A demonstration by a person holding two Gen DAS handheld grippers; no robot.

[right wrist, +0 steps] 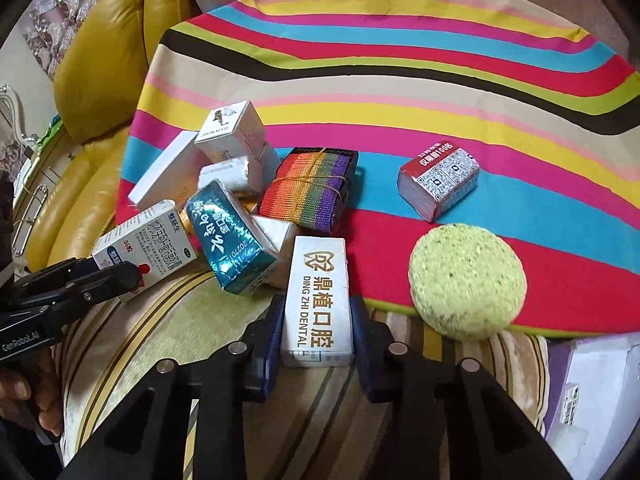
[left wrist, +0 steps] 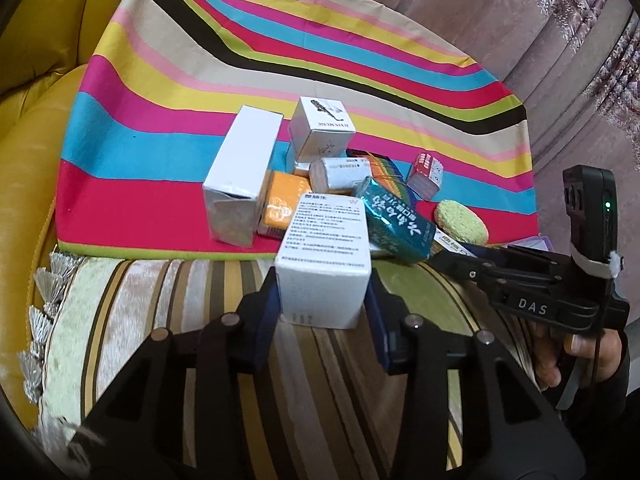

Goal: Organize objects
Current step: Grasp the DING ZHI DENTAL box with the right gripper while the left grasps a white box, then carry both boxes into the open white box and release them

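My left gripper (left wrist: 324,300) is shut on a white medicine box (left wrist: 324,256) with printed text, held over the striped cushion; the box also shows in the right wrist view (right wrist: 148,244). My right gripper (right wrist: 318,332) is shut on a white Ding Zhi Dental box (right wrist: 318,300). Ahead on the rainbow-striped cloth (right wrist: 400,80) lies a pile: a teal foil box (right wrist: 228,240), a rainbow strap bundle (right wrist: 308,188), a tall white box (left wrist: 240,172), a small white cube box (left wrist: 320,128), an orange pack (left wrist: 280,204), a red-and-white packet (right wrist: 440,180) and a green round sponge (right wrist: 468,280).
A yellow leather sofa (left wrist: 36,128) lies to the left. A striped velvet cushion (left wrist: 160,320) with tassels lies under both grippers. A purple-white box (right wrist: 592,392) sits at the right. Patterned curtains (left wrist: 580,40) hang behind.
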